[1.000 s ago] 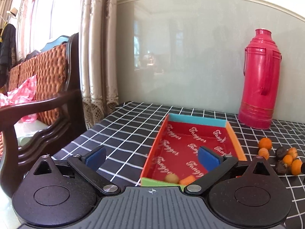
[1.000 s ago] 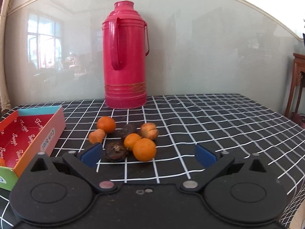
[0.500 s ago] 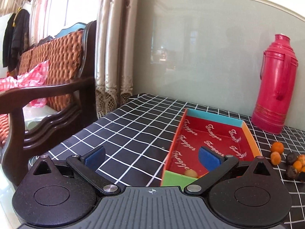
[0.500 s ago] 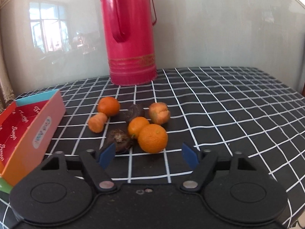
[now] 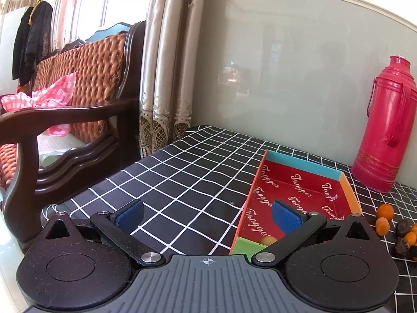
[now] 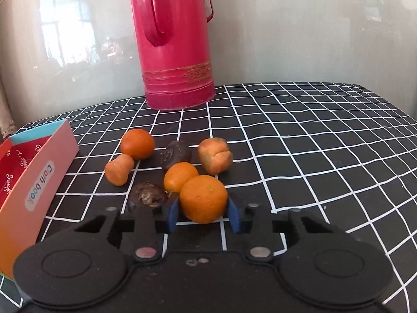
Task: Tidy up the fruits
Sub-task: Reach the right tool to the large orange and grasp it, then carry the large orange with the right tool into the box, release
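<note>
My right tongs (image 6: pixel 202 212) pinch the front orange (image 6: pixel 203 198), nearest me among the fruit beside the red box (image 6: pixel 39 182). My left tongs (image 5: pixel 207 215) stand spread above the bench (image 5: pixel 182 182), left of that box.

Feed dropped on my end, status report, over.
Right tool closed around the big orange. Left tool open, empty, beside the box. Small orange and dark fruit crowd the pick.
</note>
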A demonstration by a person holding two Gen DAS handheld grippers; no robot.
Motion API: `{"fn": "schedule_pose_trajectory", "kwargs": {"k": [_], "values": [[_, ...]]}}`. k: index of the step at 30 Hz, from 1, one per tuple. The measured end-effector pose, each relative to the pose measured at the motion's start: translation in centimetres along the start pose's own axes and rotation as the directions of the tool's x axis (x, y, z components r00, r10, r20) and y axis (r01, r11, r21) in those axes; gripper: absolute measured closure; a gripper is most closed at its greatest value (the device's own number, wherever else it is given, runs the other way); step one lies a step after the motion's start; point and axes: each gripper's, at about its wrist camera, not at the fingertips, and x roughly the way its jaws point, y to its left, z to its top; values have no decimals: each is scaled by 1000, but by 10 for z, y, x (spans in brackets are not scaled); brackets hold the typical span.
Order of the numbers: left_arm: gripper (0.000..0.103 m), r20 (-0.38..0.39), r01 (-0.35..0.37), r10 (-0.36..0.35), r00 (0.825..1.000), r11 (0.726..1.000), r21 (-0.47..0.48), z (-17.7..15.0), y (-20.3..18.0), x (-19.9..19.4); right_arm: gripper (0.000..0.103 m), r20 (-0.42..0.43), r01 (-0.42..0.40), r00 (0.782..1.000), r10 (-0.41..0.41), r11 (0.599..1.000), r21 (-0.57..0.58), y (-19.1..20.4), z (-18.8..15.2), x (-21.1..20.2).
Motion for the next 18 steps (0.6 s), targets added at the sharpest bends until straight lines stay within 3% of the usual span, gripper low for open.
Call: {"fn": "schedule_pose_trajectory", "kwargs": {"k": [7, 10, 14, 18], "values": [[0, -7, -22, 22, 1000, 999, -30, 1, 4, 1, 73, 88, -25, 996, 28, 999, -35, 3, -2, -23], [0, -19, -28, 27, 999, 999, -43, 1, 7, 3, 73, 128, -111, 985, 115, 993, -36, 8, -2, -37], [0, -23, -47, 46, 999, 997, -57, 1, 10, 4, 73, 150, -238, 957, 246, 969, -74, 31, -2, -51], [0, -29, -58, 57, 998, 997, -51, -1, 11, 6, 73, 154, -363, 912, 381, 923, -129, 58, -5, -64]]}}
